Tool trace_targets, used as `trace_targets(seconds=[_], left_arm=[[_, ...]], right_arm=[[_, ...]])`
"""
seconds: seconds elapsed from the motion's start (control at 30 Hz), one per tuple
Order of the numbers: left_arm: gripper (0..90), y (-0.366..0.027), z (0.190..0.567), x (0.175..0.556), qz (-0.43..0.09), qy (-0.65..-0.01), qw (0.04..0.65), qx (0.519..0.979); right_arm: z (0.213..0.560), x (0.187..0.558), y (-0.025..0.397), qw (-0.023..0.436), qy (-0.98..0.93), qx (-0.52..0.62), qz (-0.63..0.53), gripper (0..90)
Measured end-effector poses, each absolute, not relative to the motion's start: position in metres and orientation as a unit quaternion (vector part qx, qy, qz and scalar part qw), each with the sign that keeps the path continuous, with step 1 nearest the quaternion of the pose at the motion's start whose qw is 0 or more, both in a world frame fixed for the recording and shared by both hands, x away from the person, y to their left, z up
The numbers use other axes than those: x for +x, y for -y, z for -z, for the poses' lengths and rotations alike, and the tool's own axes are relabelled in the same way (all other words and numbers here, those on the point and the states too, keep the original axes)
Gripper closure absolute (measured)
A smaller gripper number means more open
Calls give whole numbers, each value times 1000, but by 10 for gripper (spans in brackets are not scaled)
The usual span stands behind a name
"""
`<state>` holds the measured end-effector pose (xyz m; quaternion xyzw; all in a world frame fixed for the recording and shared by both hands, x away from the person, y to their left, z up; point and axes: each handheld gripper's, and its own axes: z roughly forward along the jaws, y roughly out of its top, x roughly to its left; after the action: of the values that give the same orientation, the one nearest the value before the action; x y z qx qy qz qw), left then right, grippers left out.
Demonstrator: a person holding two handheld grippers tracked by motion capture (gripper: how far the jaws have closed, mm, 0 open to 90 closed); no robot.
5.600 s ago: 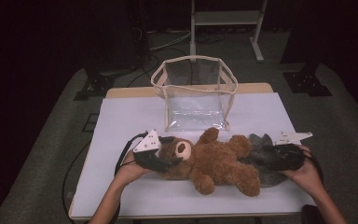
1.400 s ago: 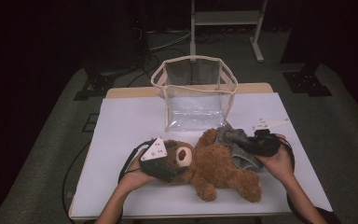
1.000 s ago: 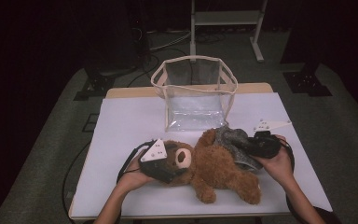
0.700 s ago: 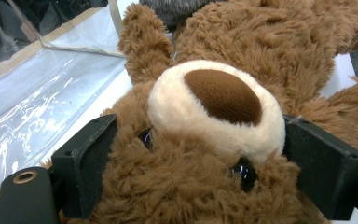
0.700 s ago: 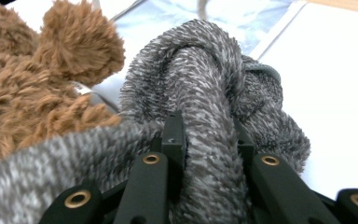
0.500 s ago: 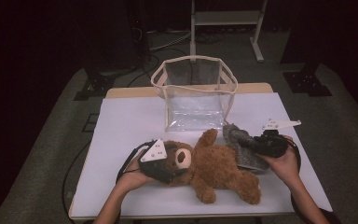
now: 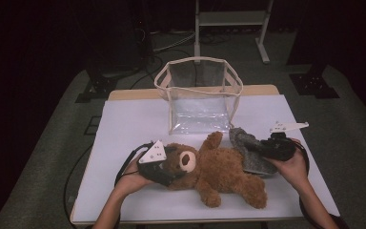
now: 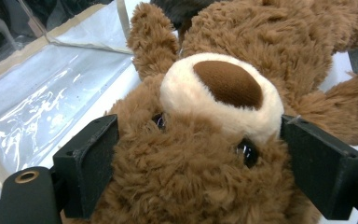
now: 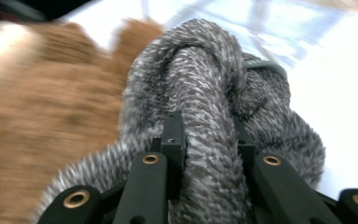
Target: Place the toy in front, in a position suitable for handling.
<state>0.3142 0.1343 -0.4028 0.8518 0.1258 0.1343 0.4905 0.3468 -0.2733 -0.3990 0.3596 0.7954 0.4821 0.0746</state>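
Left tongs (image 8: 200, 154) clamping teddy bear (image 8: 223, 93), right tongs (image 9: 209, 140) pinching grey cloth (image 9: 214, 107)

Right gripper view: teddy bear (image 9: 51, 93) is motion-blurred at left, face unreadable; grey fuzzy cloth (image 9: 214, 126) hides the inner faces of the right gripper (image 9: 208, 140) jaws & runs off the bottom edge. Left gripper view: bear's ears, legs cut by frame edges; clear bag (image 8: 51, 93) cropped at top left. High view: left gripper (image 7: 159, 167) jaws lost behind bear's head; both forearms cut off at bottom edge.
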Motion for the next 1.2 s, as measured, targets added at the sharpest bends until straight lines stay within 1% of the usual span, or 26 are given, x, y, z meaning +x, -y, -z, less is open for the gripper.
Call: trace_targets(seconds=[0.2,0.37,0.47,0.6,0.73,0.87,0.97,1.0,1.07,1.1,1.2], left_arm=[[145,-133,404,316,-135,-139,491,849],[145,-133,402,318,-143,-160,492,844],[146,-133,402,317,-140,-153,493,845],[146,-132,401,316,-138,-143,494,846],[152,-132,404,318,-136,-152,493,846],[152,-131,404,321,-142,-166,494,842],[152,-129,404,324,-150,-187,498,833],[152,-129,403,324,-154,-190,497,833],[152,-128,402,325,-161,-194,497,830],[152,-127,402,325,-162,-192,495,832],[151,-127,401,323,-162,-188,493,834]], right_arm=[[374,320,238,49,-816,277,-505,751],[362,306,222,34,-827,233,-510,750],[365,308,222,48,-834,240,-495,749],[373,318,236,62,-829,274,-484,747],[375,322,246,53,-828,286,-479,747],[359,312,241,50,-830,266,-487,748],[343,301,233,63,-841,250,-476,746],[338,297,229,60,-842,249,-475,741],[333,291,221,70,-847,244,-466,740],[332,290,219,66,-850,242,-464,740],[339,290,211,70,-860,240,-445,741]])
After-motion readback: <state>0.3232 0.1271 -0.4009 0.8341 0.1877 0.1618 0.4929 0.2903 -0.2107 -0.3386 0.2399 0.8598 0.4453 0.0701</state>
